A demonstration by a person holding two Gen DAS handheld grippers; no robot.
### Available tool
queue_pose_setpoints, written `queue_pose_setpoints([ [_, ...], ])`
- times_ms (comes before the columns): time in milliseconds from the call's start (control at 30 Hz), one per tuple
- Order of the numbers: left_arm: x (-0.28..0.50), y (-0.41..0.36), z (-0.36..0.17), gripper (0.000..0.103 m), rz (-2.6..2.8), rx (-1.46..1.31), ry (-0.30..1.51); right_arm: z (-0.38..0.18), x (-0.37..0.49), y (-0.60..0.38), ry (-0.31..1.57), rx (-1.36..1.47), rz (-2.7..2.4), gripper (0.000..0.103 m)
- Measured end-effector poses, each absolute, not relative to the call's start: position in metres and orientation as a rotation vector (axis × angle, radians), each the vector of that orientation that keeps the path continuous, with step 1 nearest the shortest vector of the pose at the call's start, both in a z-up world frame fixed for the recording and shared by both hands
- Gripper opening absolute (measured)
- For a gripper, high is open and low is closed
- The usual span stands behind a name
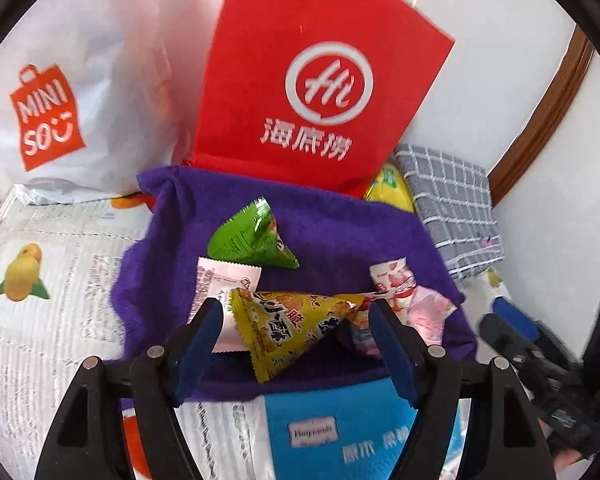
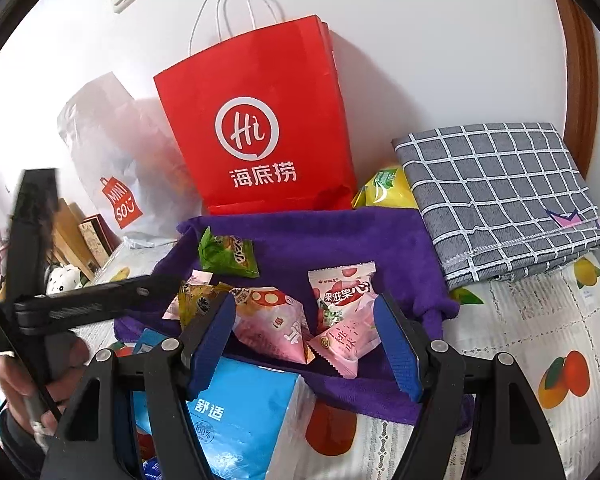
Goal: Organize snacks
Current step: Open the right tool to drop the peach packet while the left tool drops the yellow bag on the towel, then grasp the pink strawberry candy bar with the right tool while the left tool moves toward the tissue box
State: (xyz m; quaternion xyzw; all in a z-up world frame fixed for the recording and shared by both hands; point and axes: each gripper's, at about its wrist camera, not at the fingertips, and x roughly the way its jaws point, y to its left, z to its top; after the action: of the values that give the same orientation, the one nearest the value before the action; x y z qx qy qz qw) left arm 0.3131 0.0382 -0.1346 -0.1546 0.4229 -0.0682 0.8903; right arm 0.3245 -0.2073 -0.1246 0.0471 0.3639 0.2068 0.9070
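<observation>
On purple towel point(image 1: 340, 236) we see snacks clustered: yellow packet point(image 1: 292, 328) between left tool point(image 1: 296, 320) pads, untouched, tool half open. Right tool point(image 2: 306, 330) half open, empty, straddling pink packets point(image 2: 300, 328). Light, crinkly, slippery; we pinch puffed middle.

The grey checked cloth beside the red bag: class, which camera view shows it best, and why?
The right wrist view: the grey checked cloth lies there nearly whole, folded, with its grid and stitched edge sharp. The left wrist view shows the cloth smaller, squeezed toward the right edge and partly cut off.
</observation>
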Motion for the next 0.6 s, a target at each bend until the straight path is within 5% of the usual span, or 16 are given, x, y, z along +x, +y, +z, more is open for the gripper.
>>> queue_pose_setpoints([
  [600, 0.26, 0.079, -0.147, 0.077, -0.023, -0.232, 0.827, -0.134, 0.313, -0.178, 0.69, -0.067, 0.388, 0.071],
])
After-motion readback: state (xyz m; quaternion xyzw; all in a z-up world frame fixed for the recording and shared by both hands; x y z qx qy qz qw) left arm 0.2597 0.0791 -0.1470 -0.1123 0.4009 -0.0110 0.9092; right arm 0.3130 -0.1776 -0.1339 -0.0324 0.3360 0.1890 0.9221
